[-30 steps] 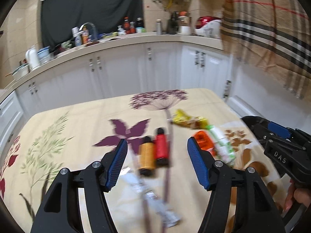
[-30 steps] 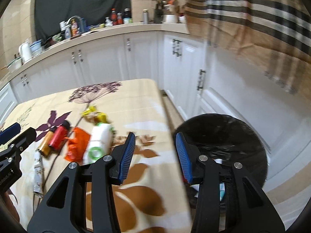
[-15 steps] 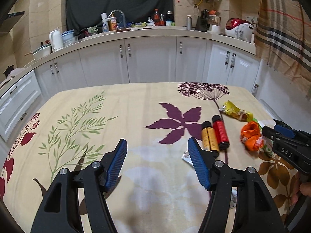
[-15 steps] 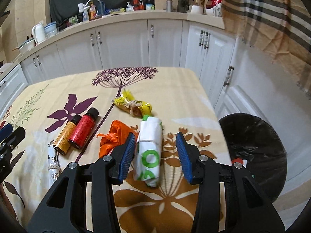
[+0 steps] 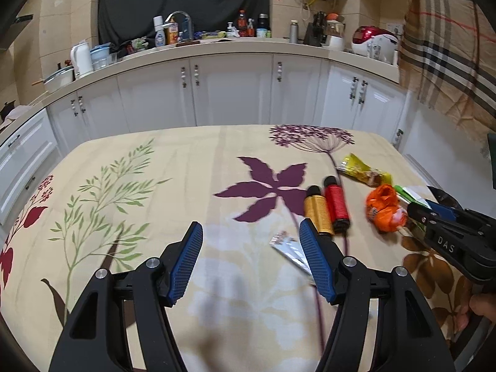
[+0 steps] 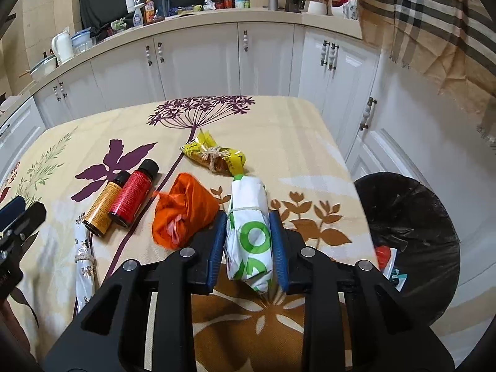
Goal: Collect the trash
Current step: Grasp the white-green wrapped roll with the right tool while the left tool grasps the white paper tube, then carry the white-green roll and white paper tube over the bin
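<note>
My right gripper [image 6: 248,245] is shut on a rolled white and green bag [image 6: 249,235] lying on the table. Beside it lie a crumpled orange bag [image 6: 183,210], a yellow wrapper [image 6: 214,156], a red bottle [image 6: 133,193], an amber bottle [image 6: 102,204] and a rolled silver wrapper [image 6: 83,260]. A black bin [image 6: 409,235] stands on the floor right of the table. My left gripper [image 5: 249,262] is open and empty above the tablecloth, left of the amber bottle [image 5: 317,210], red bottle [image 5: 336,203] and orange bag [image 5: 384,209].
The table carries a floral cloth [image 5: 124,192]. White kitchen cabinets [image 5: 232,90] and a cluttered counter run behind it. A plaid curtain [image 6: 434,18] hangs at the right. The bin holds some trash. The right gripper [image 5: 452,241] shows at the left view's right edge.
My right gripper swung from over the bin back to the table and closed on the white and green bag. My left gripper drew back left, away from the bottles.
</note>
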A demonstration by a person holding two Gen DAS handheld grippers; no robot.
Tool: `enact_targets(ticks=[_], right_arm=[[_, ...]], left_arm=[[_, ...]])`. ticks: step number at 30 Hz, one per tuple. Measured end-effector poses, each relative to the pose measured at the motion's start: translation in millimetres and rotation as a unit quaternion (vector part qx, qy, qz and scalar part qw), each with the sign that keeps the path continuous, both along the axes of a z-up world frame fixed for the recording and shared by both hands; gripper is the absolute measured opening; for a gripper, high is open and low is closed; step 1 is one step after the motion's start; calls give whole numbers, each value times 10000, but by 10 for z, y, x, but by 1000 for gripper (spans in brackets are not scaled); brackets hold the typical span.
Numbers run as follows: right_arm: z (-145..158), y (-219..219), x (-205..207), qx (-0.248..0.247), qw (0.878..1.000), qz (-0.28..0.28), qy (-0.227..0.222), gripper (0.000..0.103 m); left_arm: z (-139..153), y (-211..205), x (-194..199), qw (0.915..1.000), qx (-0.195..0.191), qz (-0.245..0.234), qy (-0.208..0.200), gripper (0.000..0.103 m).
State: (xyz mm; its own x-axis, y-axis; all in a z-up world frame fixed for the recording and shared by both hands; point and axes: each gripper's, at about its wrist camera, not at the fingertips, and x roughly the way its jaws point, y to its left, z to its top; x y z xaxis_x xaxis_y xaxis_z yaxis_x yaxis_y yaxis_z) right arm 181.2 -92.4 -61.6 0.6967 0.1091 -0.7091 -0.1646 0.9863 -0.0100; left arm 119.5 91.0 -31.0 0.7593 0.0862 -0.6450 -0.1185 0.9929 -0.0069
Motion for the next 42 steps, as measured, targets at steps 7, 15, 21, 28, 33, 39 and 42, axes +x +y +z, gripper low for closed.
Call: enact_targets(ticks=[7,15,21,28,33,39,42], right_arm=[[67,-186,-122,62,9998,-85,-140,27],[87,-458,-250,180,9994,-215,-210,27],[94,-535,-327,269,9991,-223,-245,27],[91,-523,-368,311,9990,-185,-265,27],[100,-481,-410,325,9989,-133,-297,27],[155,-426,-480,341,9985,-71,-416,27],[202,-447,-506,353,9981,-105,-498,27]], left_arm=[[-45,-328,9,9995,30,-291,71,68],[-261,-533,83,9974,190,-412,558,68],[-373,-501,87,9943,30,-457,961,48],[-375,-466,-42,9937,116,-623,926,18],[-356,-381,-123,9945,-40,-591,860,17],[-212,-350,-263,9973,11,-528,506,17],[-114,-357,-289,9978,-25,-565,341,17]])
